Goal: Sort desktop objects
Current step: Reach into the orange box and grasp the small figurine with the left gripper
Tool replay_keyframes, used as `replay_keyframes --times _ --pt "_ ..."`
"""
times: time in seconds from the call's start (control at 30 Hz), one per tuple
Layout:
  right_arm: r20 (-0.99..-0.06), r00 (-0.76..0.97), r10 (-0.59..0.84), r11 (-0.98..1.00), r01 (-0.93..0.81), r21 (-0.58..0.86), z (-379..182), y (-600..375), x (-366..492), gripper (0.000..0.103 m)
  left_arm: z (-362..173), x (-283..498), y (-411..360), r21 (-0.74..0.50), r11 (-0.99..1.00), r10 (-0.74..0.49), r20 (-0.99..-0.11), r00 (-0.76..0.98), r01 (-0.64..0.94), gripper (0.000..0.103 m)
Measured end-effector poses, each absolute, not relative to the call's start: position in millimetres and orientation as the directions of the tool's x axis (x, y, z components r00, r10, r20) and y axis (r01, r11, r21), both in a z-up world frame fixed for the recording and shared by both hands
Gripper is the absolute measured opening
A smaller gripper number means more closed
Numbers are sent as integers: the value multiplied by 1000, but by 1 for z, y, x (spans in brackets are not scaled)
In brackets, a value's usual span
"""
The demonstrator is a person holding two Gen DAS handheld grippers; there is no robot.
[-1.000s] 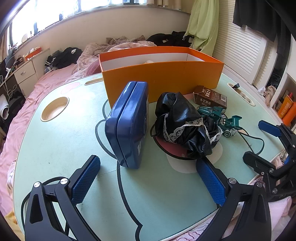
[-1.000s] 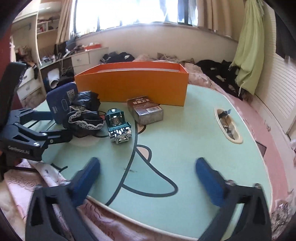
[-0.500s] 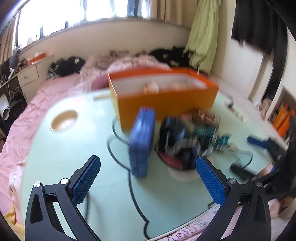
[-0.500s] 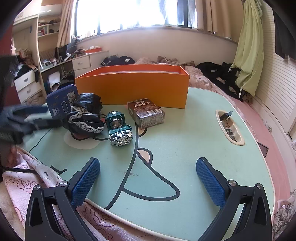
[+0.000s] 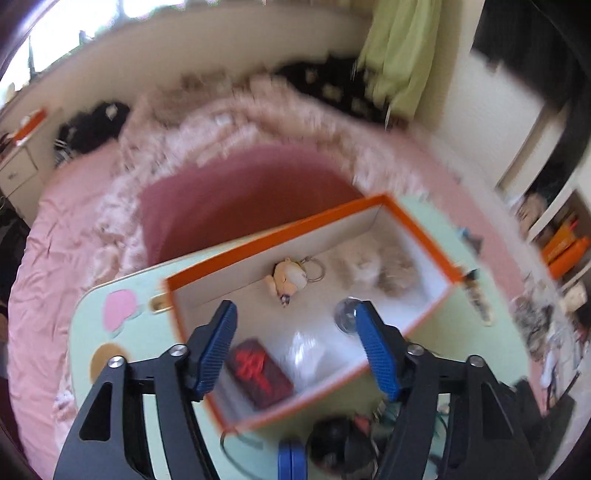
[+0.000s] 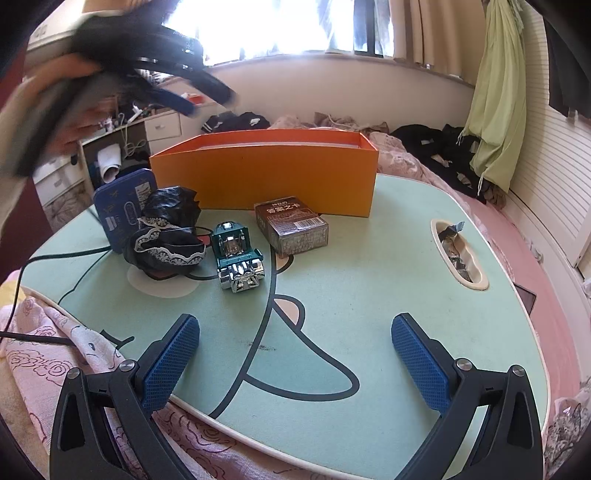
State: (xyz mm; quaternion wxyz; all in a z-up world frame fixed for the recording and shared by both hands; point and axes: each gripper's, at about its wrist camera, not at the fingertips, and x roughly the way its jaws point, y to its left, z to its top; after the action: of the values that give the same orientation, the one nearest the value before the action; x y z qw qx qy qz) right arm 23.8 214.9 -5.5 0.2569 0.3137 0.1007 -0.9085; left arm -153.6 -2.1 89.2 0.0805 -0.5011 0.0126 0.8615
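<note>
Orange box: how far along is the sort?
Partly done. The orange box already holds a plush keychain and a dark red packet. In hand: nothing; left tongs are closing empty above it, right tongs are open. Left on the table: blue tin, black lace cloth, toy car, brown card box.

Bright daylight is let in through a wide window (image 6: 295, 26) above a cream sill wall. A pink bedspread (image 5: 74, 206) is seen strewn with dark clothes, and a white drawer cabinet (image 6: 162, 127) is placed under the window.
</note>
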Motion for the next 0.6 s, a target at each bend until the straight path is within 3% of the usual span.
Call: replay_keyframes --times 0.2,0.23,0.27,0.6 --pt "-618 -674 -405 -848 530 -22 -1 212 24 103 31 -212 24 94 -986 -37 -931 -364 -141 65" --pt "-618 -674 -405 -848 530 -22 -2 212 24 103 26 -216 25 87 -987 -34 -934 -357 -134 60" --pt "-618 -674 -405 -848 530 -22 -2 212 24 103 23 -219 25 70 -989 -20 -937 -348 -131 44" --pt "-617 -675 -405 -848 529 -22 -1 210 24 103 77 -176 14 -30 -986 114 -840 -530 -165 44"
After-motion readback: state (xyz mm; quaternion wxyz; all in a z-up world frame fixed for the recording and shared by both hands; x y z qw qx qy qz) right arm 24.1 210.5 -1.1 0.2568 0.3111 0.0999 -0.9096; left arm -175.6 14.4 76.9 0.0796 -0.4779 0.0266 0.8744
